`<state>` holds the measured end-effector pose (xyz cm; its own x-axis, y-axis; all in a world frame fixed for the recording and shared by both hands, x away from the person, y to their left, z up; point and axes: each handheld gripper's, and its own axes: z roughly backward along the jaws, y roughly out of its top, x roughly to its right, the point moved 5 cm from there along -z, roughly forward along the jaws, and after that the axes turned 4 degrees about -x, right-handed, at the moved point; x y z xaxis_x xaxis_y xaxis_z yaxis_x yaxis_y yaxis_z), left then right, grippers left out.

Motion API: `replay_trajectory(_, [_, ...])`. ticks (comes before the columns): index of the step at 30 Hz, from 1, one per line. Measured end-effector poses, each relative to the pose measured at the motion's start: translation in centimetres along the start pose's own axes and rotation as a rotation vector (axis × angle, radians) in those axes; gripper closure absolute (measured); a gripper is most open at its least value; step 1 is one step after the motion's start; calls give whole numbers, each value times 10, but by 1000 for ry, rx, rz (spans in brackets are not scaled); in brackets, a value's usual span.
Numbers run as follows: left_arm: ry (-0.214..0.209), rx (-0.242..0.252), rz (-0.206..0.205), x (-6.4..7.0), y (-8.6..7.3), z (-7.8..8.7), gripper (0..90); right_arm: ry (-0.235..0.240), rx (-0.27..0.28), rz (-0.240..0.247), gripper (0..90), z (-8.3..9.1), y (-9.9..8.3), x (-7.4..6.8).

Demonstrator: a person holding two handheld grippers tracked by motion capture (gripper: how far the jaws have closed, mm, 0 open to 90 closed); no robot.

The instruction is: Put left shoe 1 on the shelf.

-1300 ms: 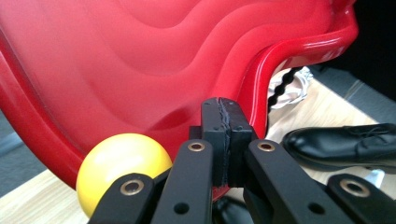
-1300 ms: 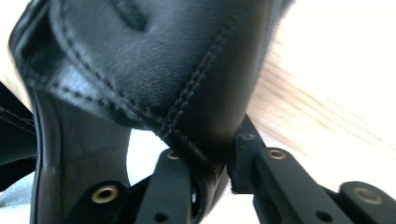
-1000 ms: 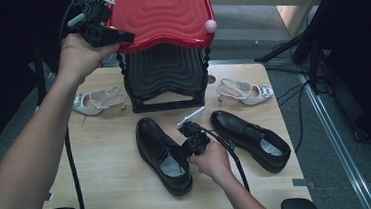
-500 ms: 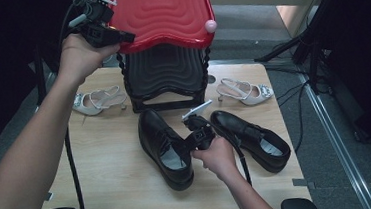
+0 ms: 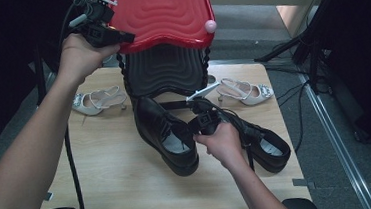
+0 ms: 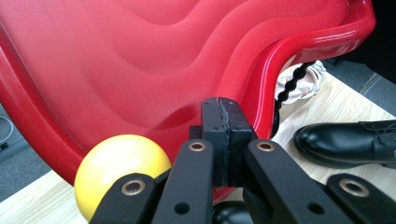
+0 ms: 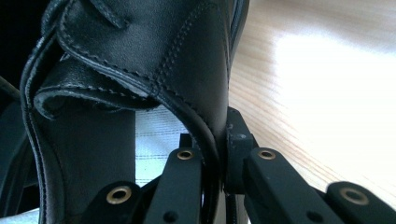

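Observation:
A glossy red lid (image 5: 161,11) is lifted above a black ribbed bin (image 5: 166,71) at the table's far side. My left gripper (image 5: 118,38) is shut on the lid's left edge; in the left gripper view its pads (image 6: 225,116) press together against the red lid (image 6: 140,60), next to a yellow ball knob (image 6: 121,172). My right gripper (image 5: 198,126) is shut on the side wall of a black leather shoe (image 5: 165,131), whose toe points at the bin. The right gripper view shows the jaws pinching the shoe's collar (image 7: 187,70). The second black shoe (image 5: 264,143) lies to the right.
Silver heeled sandals lie on the wooden table (image 5: 104,176), one at the left (image 5: 95,99) and one at the right (image 5: 245,91) of the bin. A pink knob (image 5: 210,26) sits on the lid's right corner. Black beaded cords (image 6: 292,86) link lid and bin.
The right gripper has carried the black shoe up the table toward the bin, so its toe now reaches the bin's front. The left gripper holds the lid where it was.

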<state>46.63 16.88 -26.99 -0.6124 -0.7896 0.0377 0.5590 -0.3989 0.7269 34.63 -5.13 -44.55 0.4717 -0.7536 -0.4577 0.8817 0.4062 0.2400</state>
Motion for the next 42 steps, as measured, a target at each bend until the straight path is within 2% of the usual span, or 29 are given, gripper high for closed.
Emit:
replay_trajectory(7, [7, -12, -3, 1, 0, 0, 900, 20, 83, -18, 877, 20, 12, -1])
replay_trajectory(12, [13, -13, -7, 2, 0, 0, 900, -10, 126, -19, 879, 25, 30, 0])
replay_trajectory(19, [14, -12, -10, 2, 0, -1, 900, -44, 210, -57, 879, 22, 62, 3])
replay_trajectory(25, [14, -10, -15, 3, -1, 0, 900, -67, 290, -94, 879, 12, 89, 3])
replay_trajectory(29, [13, -10, -16, 3, -1, 0, 900, -86, 343, -112, 879, 5, 104, 2])
replay_trajectory(31, [13, -8, -15, 3, -1, 0, 900, -93, 397, -116, 879, 2, 113, 1])
replay_trajectory(32, [13, -8, -15, 3, -1, 0, 900, -93, 397, -116, 879, 2, 113, 1])
replay_trajectory(38, [11, -7, -16, 3, -1, 0, 900, -118, 487, -179, 879, -5, 132, -1])
replay_trajectory(39, [12, -7, -16, 3, -1, 0, 900, -122, 503, -174, 879, -6, 135, 0])
replay_trajectory(40, [11, -7, -16, 3, -1, 0, 900, -120, 511, -205, 879, -7, 137, 0])
replay_trajectory(42, [12, -5, -18, 3, -1, 0, 900, -116, 515, -225, 878, -9, 143, 1])
